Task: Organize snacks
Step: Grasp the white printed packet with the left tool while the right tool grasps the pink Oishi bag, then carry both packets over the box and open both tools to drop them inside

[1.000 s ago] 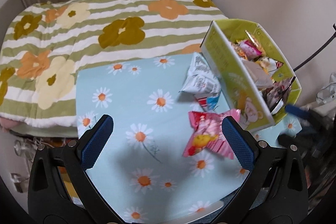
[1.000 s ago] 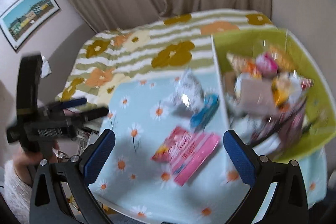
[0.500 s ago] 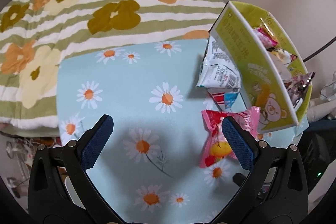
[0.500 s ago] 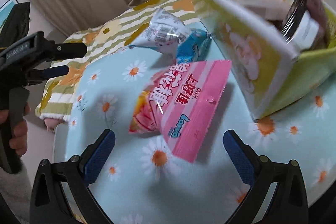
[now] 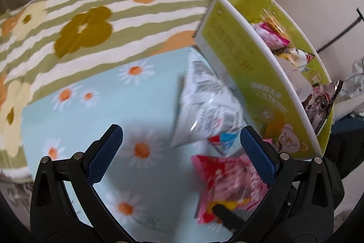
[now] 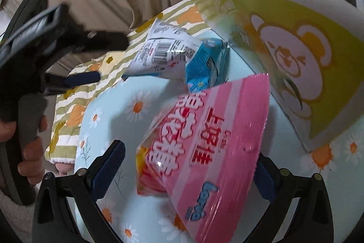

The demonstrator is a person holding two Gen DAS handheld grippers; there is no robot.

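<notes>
A pink snack bag [image 6: 204,140] lies on the daisy cloth in front of the green bear carton [image 6: 295,38]. My right gripper [image 6: 188,170] straddles the bag and its jaws are closing. The left pad [image 6: 111,163] stands clear of the bag, and the bag half hides the other pad. A white bag [image 5: 204,101] and a blue pack [image 6: 204,65] lean on the carton [image 5: 250,74], which holds several snacks. My left gripper [image 5: 179,142] hovers open above the cloth beside the white bag, with nothing between its fingers. Below it lies the pink bag [image 5: 227,181].
The light blue daisy cloth [image 5: 91,111] covers the table and borders a striped flowered blanket [image 5: 91,15]. Curtains hang behind. In the right wrist view a hand [image 6: 29,152] holds the left gripper [image 6: 111,59] at the left. A dark cable [image 5: 336,38] runs past the carton.
My right gripper sank onto the pink bag, which now fills the space between its fingers. My left gripper dropped and came closer to the white bag and the carton.
</notes>
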